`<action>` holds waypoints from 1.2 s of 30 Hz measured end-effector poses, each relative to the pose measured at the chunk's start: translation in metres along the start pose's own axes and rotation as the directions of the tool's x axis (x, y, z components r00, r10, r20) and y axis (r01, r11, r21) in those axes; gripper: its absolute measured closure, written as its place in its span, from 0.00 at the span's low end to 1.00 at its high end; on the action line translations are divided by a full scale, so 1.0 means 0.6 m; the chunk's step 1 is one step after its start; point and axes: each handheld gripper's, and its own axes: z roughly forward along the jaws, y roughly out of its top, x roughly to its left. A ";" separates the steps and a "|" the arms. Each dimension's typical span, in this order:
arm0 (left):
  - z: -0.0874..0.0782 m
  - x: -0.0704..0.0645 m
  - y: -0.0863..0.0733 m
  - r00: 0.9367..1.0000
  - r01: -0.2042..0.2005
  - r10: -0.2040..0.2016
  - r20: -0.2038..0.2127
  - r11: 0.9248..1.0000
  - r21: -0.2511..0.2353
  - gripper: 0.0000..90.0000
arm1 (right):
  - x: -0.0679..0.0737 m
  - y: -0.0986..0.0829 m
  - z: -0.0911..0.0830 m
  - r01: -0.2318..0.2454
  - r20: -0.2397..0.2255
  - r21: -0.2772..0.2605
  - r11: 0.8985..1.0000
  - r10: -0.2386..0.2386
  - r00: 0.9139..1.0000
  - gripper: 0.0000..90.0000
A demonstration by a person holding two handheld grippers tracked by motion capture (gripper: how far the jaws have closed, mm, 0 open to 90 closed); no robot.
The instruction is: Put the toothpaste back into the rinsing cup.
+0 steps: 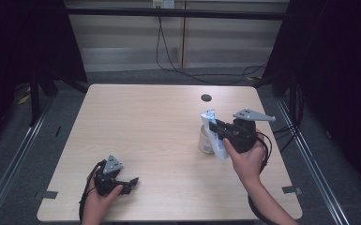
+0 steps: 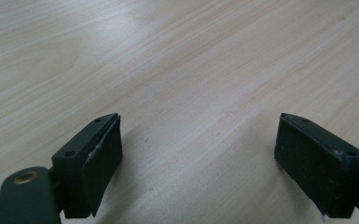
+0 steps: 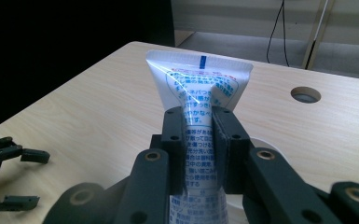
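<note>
My right gripper point(image 1: 217, 130) is shut on a white tube with blue print point(image 1: 215, 133), held over a white cup point(image 1: 205, 139) on the right half of the table. In the right gripper view the tube point(image 3: 199, 88) stands squeezed between the two black jaws, its flat crimped end up, and my right gripper point(image 3: 197, 126) hides most of the cup rim point(image 3: 265, 142). My left gripper point(image 1: 130, 183) rests low at the table's front left, open, jaws pointing right. Between the wide-apart jaws of my left gripper point(image 2: 198, 144) there is only bare wood.
The light wooden table point(image 1: 145, 122) has a round cable hole point(image 1: 206, 98) near its far edge. Black cables point(image 1: 187, 70) run over the floor behind it. Dark curtains stand at both sides, and metal rails point(image 1: 18, 150) flank the table.
</note>
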 end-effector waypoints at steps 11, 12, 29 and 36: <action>0.000 0.000 0.000 1.000 0.002 -0.002 0.000 1.000 -0.001 0.17 | -0.013 0.015 0.025 0.003 0.030 -0.019 1.000 -0.002 1.000 0.84; 0.000 0.000 0.000 1.000 0.002 -0.002 0.000 1.000 -0.001 0.17 | -0.013 0.015 0.025 0.003 0.030 -0.019 1.000 -0.002 1.000 0.84; 0.000 0.000 0.000 1.000 0.002 -0.002 0.000 1.000 -0.001 0.17 | -0.030 0.021 0.047 -0.011 0.040 -0.039 0.999 0.013 0.999 0.84; 0.000 0.000 0.000 1.000 0.002 -0.002 0.000 1.000 -0.002 0.17 | -0.033 0.024 0.061 -0.010 0.049 -0.056 0.998 0.013 0.999 0.84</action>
